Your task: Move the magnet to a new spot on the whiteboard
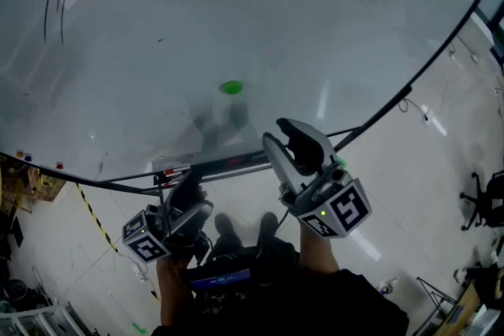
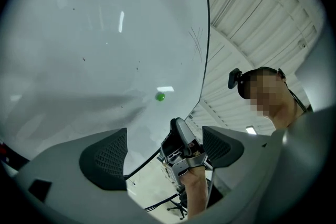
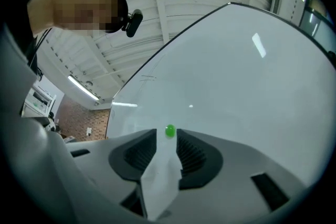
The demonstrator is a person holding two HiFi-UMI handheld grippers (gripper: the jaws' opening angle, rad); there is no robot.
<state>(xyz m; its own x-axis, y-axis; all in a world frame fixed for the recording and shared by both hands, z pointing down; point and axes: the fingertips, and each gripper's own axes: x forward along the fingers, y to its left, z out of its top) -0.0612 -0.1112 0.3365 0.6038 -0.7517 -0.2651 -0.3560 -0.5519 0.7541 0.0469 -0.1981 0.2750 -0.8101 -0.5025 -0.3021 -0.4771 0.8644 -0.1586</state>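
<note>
Green magnet (image 1: pixel 231 87) is sitting on the whiteboard (image 1: pixel 315 27), low-centre. Right gripper (image 1: pixel 285 136) is pointing at it from 5 o'clock, jaws standing well apart and holding nothing, magnet lining up past the tips, not touching. Left gripper (image 1: pixel 191 197) is hanging at 7 o'clock, jaws wide, empty.

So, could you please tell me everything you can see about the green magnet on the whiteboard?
The magnet is small, round and bright green, and looks smooth like plastic; finer detail is too small to tell. It sticks on the whiteboard, in its lower middle part, above the bottom edge. Only the board touches it. The right gripper is below it and apart; in the right gripper view the magnet lines up with the gap between the open jaws, but lies beyond them.
</note>
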